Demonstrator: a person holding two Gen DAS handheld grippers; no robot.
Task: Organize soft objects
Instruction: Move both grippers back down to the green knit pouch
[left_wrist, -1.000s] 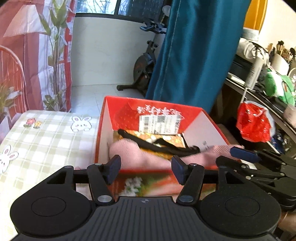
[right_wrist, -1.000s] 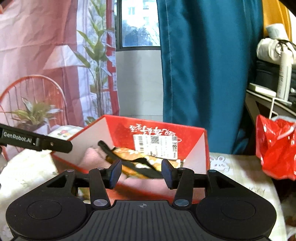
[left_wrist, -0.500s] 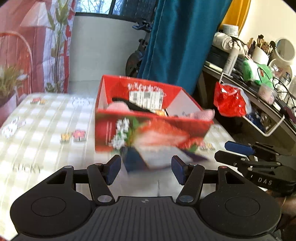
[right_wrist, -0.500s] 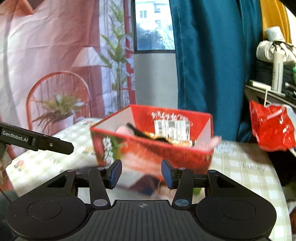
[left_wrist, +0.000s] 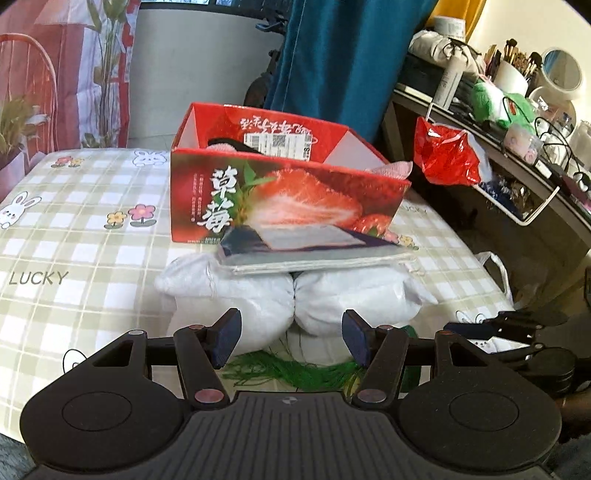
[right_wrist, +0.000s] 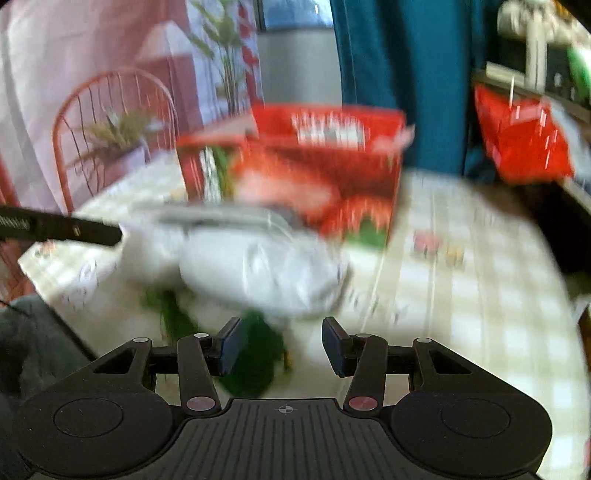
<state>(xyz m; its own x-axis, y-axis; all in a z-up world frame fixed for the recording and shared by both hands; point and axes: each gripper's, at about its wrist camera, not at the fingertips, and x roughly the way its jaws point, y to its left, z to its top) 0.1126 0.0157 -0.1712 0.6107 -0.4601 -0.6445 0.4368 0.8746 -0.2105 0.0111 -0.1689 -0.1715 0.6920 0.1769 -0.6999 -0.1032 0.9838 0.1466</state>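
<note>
A red strawberry box (left_wrist: 280, 192) stands on the checked table (left_wrist: 74, 236); a pink soft item (left_wrist: 393, 170) hangs over its right rim. In front of it lie two white soft bundles (left_wrist: 258, 295) with a flat grey folded cloth (left_wrist: 314, 251) on top, and a green tasselled item (left_wrist: 295, 369) nearest me. My left gripper (left_wrist: 290, 338) is open and empty just short of the bundles. My right gripper (right_wrist: 282, 349) is open and empty; its view is blurred and shows the box (right_wrist: 314, 177), the white bundles (right_wrist: 258, 273) and the green item (right_wrist: 251, 362).
A red plastic bag (left_wrist: 447, 155) hangs at the right beside a cluttered dark shelf (left_wrist: 517, 155). A teal curtain (left_wrist: 343, 62) hangs behind the box. A red wire chair (right_wrist: 110, 129) stands at the table's left. The right gripper's fingers (left_wrist: 498, 325) show at the lower right.
Both grippers have pulled back from the box and lowered. The white bundles, grey cloth and green item have come into view in front of them. The right view is now blurred.
</note>
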